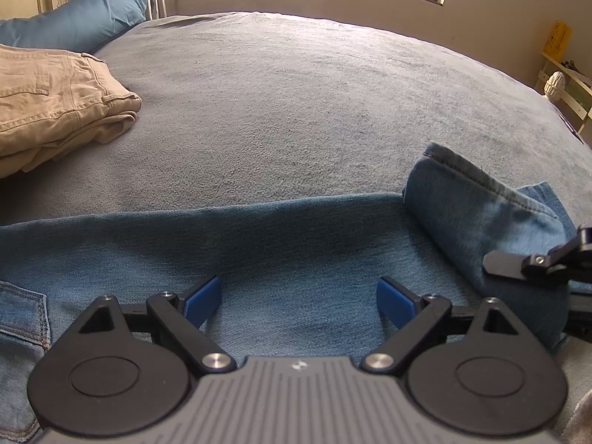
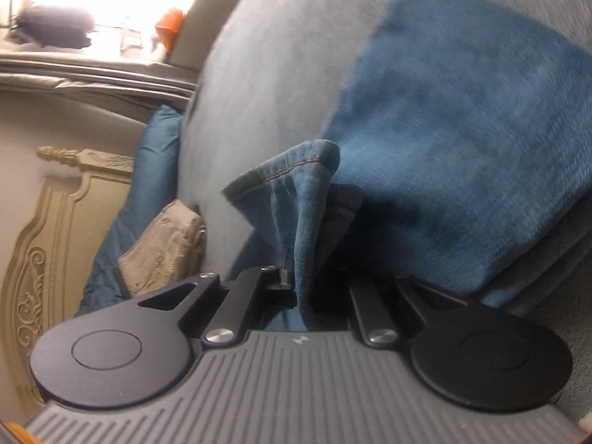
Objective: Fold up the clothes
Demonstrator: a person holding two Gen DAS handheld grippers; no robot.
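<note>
In the left wrist view, the left gripper (image 1: 299, 301) hovers with its jaws wide apart over blue jeans (image 1: 229, 244) spread flat across the grey bed (image 1: 296, 103). At the right, the right gripper (image 1: 497, 262) pinches a leg hem (image 1: 481, 207) folded back over the jeans. Folded beige trousers (image 1: 55, 103) lie at the left, near a blue pillow (image 1: 77, 22).

In the blurred right wrist view, the right gripper (image 2: 296, 288) has its jaws clamped on the leg hem (image 2: 292, 185), seemingly lifted above the denim (image 2: 462, 129) on the bed.
</note>
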